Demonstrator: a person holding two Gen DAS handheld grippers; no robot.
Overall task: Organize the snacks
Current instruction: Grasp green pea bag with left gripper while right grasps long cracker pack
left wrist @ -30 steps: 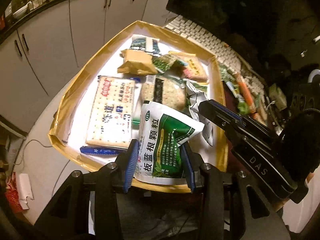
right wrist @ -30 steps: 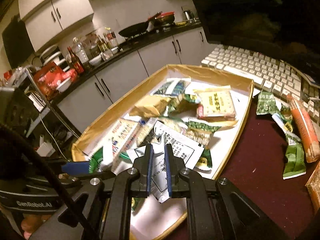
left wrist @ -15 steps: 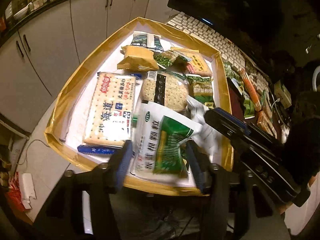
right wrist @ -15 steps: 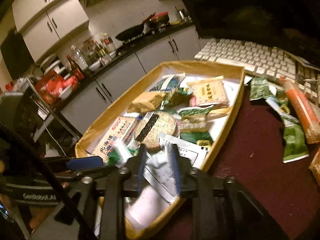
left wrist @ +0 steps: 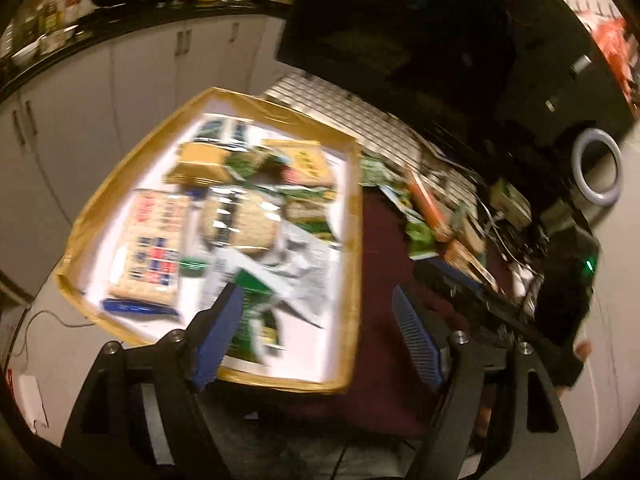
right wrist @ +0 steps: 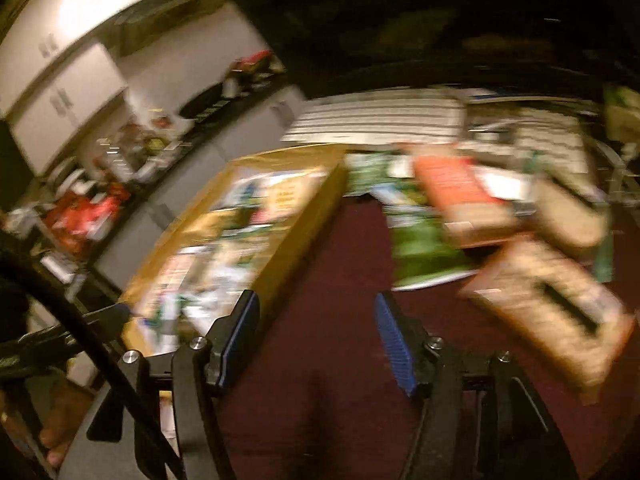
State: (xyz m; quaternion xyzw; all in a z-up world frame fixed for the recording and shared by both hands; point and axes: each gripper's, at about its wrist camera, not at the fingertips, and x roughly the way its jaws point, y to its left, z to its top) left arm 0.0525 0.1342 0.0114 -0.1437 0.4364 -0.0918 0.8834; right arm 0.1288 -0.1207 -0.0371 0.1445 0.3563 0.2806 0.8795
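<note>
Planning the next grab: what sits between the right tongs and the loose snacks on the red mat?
Nothing visible: bare red mat separates the opening, empty right tongs from the snacks.

Motion blur smeared the right wrist view, so the packets [right wrist: 548,300] on the worktop's dark red mat [right wrist: 340,280] and their print were unreadable.

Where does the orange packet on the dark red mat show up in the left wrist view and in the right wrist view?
Left wrist: orange packet right of centre, small, beyond the tray's right wall.
Right wrist: orange packet upper right of centre, larger, blurred.
Shared landmark: the white keyboard lies just behind it in both.
</note>
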